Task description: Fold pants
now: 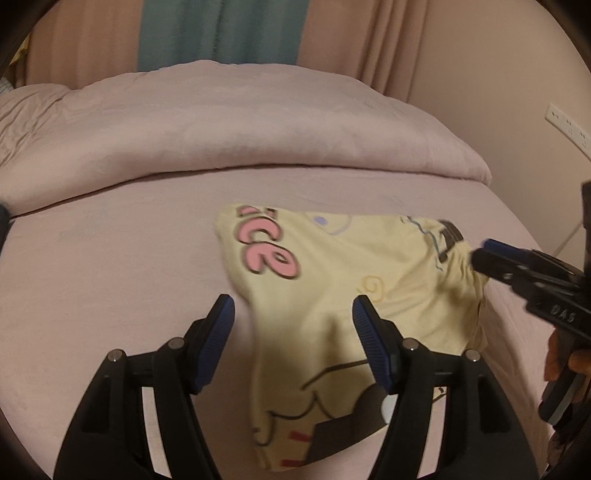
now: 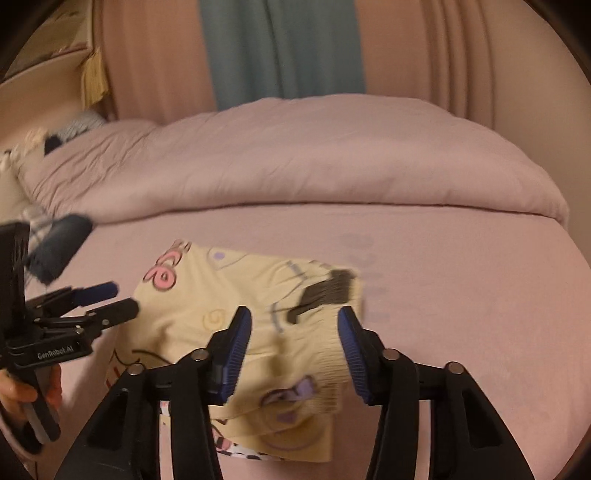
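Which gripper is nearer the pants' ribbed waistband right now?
Right. The right gripper stands open straddling the ribbed waistband of the pants; the left gripper stands open over their opposite side.

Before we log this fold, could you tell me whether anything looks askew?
The yellow pants lie bunched and skewed on the pink bed sheet, edges not aligned, ribbed waistband rumpled. Nothing looks damaged.

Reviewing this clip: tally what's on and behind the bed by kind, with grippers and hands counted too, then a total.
Yellow printed pants: 1
Pink duvet: 1
Pink bed sheet: 1
Teal curtain: 1
Grippers: 2, left gripper and right gripper
Visible hands: 2, left hand and right hand
Total: 8
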Demonstrator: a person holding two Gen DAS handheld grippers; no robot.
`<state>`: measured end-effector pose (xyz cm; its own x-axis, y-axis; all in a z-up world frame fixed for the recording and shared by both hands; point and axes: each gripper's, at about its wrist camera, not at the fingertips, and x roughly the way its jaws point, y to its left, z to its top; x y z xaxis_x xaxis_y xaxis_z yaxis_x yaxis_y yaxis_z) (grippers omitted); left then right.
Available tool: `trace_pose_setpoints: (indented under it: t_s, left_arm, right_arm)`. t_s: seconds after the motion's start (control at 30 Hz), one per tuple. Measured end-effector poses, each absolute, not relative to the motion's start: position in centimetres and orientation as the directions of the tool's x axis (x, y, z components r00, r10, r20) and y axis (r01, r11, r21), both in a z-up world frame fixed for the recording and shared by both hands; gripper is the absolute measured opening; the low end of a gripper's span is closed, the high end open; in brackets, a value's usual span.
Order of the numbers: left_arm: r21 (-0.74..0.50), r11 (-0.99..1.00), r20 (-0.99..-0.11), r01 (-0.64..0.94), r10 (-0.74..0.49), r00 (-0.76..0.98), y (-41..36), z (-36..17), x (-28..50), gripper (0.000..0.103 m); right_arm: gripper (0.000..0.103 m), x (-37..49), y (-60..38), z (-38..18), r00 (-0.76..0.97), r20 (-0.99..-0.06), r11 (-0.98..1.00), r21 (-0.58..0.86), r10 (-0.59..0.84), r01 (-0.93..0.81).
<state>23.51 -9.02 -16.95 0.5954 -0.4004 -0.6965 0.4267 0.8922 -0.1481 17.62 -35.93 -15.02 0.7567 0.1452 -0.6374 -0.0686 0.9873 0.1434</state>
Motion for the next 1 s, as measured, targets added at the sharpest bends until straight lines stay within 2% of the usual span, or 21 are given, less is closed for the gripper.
trace_pose_setpoints:
  t_s: [0.23, 0.3, 0.6, 0.87, 1.0]
  left_arm:
    - [-0.129, 0.900, -0.782, 0.417, -0.351, 0.516, -10.4, -20.3, 24.7, 0.065]
    - [-0.139, 0.899, -0.798, 0.415, -0.350, 0.490, -10.2, -21.4, 25.0, 0.068]
    - [-0.131, 0.900, -0.795, 0.415, -0.346, 0.498, -9.7, -20.9, 24.5, 0.067]
    - [-0.128, 0.889, -0.768, 0.440, -0.370, 0.523, -9.9, -20.0, 22.4, 0.068]
    - [-0.066, 0.891, -0.786, 0.450, -0.324, 0.527, -10.8, -21.0, 22.0, 0.068]
  right_arm:
    - [0.047, 19.2, -35.5, -18.3, 0.687, -0.713, 0.989, 0.131, 0.139, -0.063]
    - [0.047, 19.3, -35.8, -18.9, 0.673, -0.726, 0.989, 0.137, 0.143, -0.062]
    - [0.047, 19.6, -35.3, -19.1, 0.659, -0.739, 0.989, 0.136, 0.139, -0.055]
    - [0.047, 17.1, -35.3, -17.9, 0.701, -0.696, 0.986, 0.151, 0.154, -0.067]
    - [0.047, 16.9, -34.4, -19.5, 0.673, -0.734, 0.996, 0.053, 0.090, -0.075]
